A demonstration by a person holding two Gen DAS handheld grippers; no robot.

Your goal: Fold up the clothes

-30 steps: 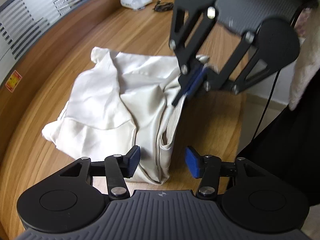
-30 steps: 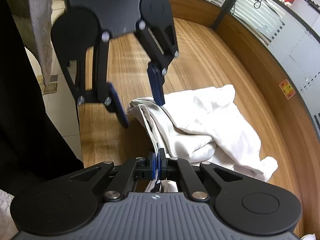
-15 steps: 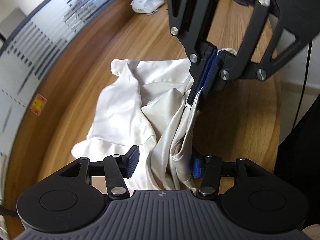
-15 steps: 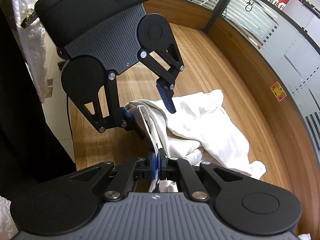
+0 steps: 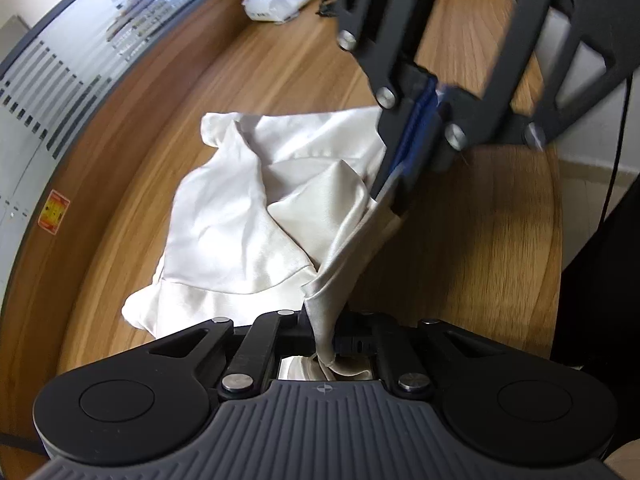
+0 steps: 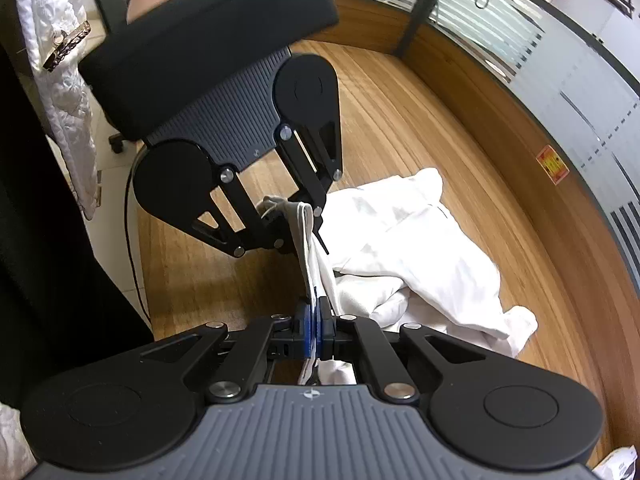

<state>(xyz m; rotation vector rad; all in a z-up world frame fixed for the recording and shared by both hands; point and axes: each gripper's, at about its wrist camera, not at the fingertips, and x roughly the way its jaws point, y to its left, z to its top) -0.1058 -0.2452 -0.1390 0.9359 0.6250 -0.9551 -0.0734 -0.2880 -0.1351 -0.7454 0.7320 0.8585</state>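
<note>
Glossy, satin-smooth cream garment (image 5: 248, 216) lies on a grained wooden table (image 5: 480, 248).

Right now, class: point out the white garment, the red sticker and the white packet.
white garment (image 5: 224, 236), left wrist view, on its broad flat panel.
red sticker (image 5: 53, 217), left wrist view, on its middle.
white packet (image 5: 276, 0), left wrist view, on its top face.

This looks like an office. The big wooden table (image 5: 280, 64) has a low wooden wall along its far side, and behind that stand glass walls (image 6: 580, 92) with frosted stripes, the kind that close off meeting rooms. A little red and yellow sticker (image 6: 554, 163) is stuck on the glass. A white packet (image 5: 276, 2) lies at the far end of the table. A chair wheel (image 6: 117, 143) stands on the pale tiled floor (image 6: 108, 208).
</note>
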